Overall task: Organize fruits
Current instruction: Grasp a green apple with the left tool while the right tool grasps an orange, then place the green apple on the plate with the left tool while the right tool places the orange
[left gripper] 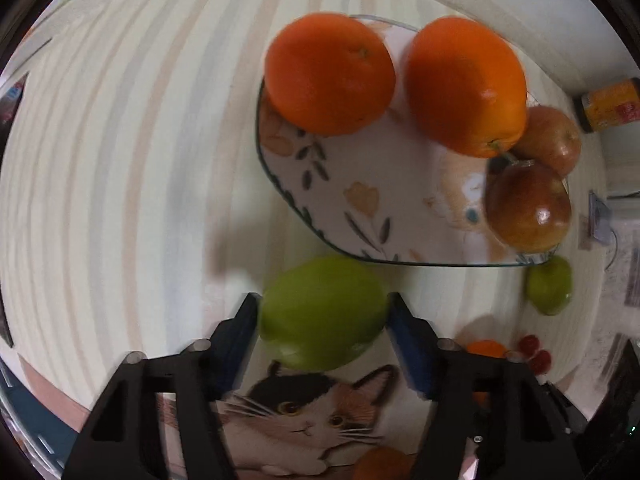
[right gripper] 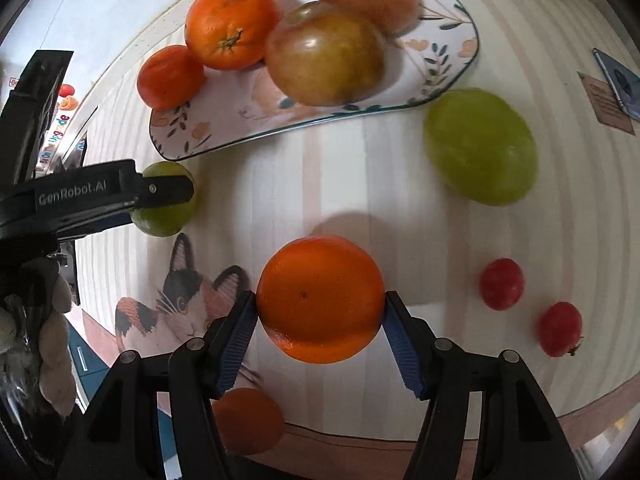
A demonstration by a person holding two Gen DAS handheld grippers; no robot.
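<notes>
Left gripper (left gripper: 323, 316) points down, pads pressing a green fruit (left gripper: 322, 312); right gripper (right gripper: 320, 316) clamps an orange (right gripper: 320, 298).

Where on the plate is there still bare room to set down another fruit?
The plate is bare along its near side, between the front rim and the fruit; in the left wrist view that patch lies between the two oranges and the red apple. The far side is crowded with oranges and apples. The left tool holds a green apple.

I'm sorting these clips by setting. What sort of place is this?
Most likely a home dining or kitchen table: a striped tablecloth printed with a cat, a flowered serving plate of oranges and apples, and a jar at the table's edge.
</notes>
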